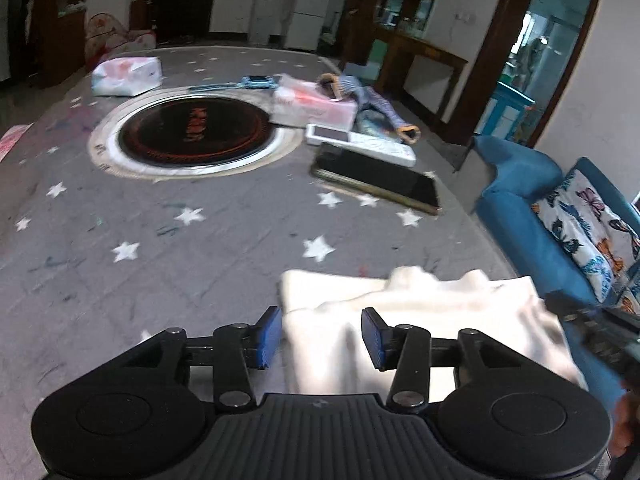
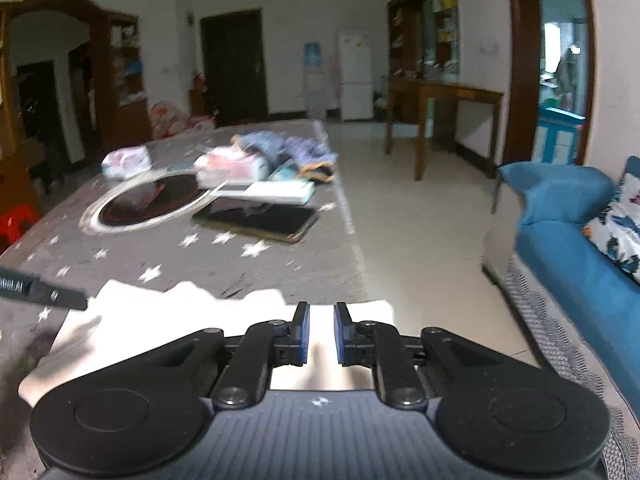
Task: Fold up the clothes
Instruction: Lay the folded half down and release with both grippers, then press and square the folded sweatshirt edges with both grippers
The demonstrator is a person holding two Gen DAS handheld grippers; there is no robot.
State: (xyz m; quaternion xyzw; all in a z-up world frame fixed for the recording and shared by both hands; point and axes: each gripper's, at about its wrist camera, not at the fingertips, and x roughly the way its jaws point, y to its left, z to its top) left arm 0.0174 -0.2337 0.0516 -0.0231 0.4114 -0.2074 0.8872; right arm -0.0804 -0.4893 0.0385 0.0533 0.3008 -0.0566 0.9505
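Note:
A white garment point(image 1: 420, 312) lies folded at the near edge of the grey star-patterned table point(image 1: 160, 240). My left gripper point(image 1: 322, 338) is open above the garment's left part, its blue pads apart, holding nothing. In the right wrist view the same garment point(image 2: 168, 320) lies under my right gripper point(image 2: 320, 334), whose pads stand a narrow gap apart with the cloth showing between them; nothing is pinched. The left gripper's tip point(image 2: 44, 292) shows at the left edge of that view.
A round black hotplate point(image 1: 196, 130) is set in the table. Behind it lie a phone point(image 1: 380, 178), a white remote point(image 1: 360, 142), tissue packs point(image 1: 126, 76), and a blue striped cloth point(image 1: 372, 100). A blue sofa point(image 2: 580, 248) stands to the right across tiled floor.

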